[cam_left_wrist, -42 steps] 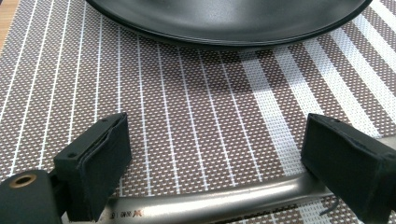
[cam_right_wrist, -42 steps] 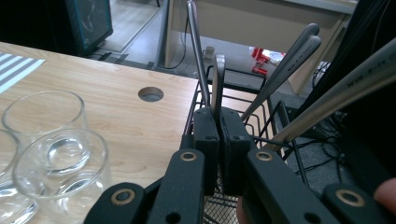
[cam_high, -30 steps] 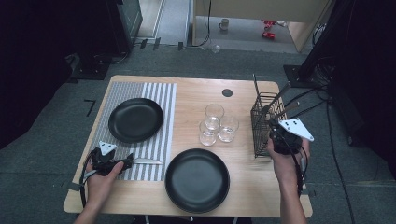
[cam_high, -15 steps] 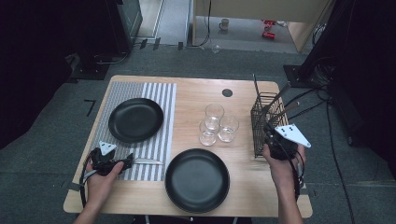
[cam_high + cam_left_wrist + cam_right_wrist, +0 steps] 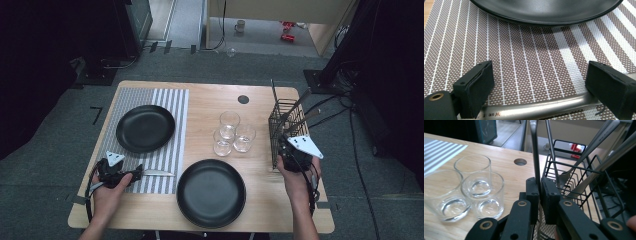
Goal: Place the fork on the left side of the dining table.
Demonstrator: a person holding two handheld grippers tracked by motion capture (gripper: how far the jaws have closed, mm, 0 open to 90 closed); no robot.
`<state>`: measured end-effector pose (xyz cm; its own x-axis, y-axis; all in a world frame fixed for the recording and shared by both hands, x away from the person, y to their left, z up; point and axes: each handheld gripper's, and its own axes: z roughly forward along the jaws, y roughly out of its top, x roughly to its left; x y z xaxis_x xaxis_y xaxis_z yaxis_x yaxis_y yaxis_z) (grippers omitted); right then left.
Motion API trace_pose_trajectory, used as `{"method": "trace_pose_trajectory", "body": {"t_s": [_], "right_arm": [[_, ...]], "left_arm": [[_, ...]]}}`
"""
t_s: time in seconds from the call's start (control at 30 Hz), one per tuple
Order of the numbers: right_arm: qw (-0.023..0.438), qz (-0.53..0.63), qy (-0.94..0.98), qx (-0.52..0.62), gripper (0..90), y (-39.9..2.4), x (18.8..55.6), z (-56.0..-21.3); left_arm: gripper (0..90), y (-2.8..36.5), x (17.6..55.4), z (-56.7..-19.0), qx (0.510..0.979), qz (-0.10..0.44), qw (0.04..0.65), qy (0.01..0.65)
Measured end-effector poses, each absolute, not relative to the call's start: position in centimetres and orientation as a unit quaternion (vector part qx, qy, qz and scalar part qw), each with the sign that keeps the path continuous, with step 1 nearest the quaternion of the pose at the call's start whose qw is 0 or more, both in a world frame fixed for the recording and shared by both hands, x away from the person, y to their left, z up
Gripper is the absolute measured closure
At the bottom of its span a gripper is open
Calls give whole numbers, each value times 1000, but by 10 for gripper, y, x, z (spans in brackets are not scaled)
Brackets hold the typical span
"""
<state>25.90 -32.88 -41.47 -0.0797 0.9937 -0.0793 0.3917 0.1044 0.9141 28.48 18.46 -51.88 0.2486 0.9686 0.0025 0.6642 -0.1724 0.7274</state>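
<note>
Cutlery handle (image 5: 534, 152), a thin upright steel piece whose working end is hidden, stands pinched between the clenched jaws of the right gripper (image 5: 540, 195), just beside the wire cutlery basket (image 5: 584, 182). Keep it vertical and draw straight up, clear of the neighbouring utensils. Left gripper (image 5: 539, 85) rests released, its jaws wide either side of a table knife (image 5: 534, 110) on the striped placemat (image 5: 524, 62).

Three clear drinking glasses (image 5: 230, 134) cluster mid-desk; a round black plate (image 5: 211, 193) sits near the front edge of the light wooden desk (image 5: 260, 210).
</note>
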Motion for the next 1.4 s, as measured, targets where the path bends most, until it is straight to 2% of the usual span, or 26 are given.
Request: {"method": "trace_pose_trajectory", "body": {"t_s": [0.17, 0.23, 0.5, 0.7, 1.07, 1.4], "right_arm": [[418, 366, 624, 549, 885, -328, 259, -413], [408, 383, 616, 555, 885, -333, 259, -410], [417, 400, 597, 557, 885, -343, 253, -391], [409, 424, 582, 561, 884, -345, 248, -374], [415, 450, 570, 548, 883, -340, 238, -341], [408, 470, 568, 539, 883, -328, 233, -321]], "left_arm": [[88, 185, 285, -519, 725, 244, 313, 563], [88, 185, 285, -519, 726, 244, 313, 562], [89, 184, 284, -518, 728, 244, 314, 559], [125, 185, 282, -514, 723, 259, 323, 553], [118, 189, 277, -498, 702, 281, 351, 553], [110, 181, 267, -487, 705, 289, 376, 528]]}}
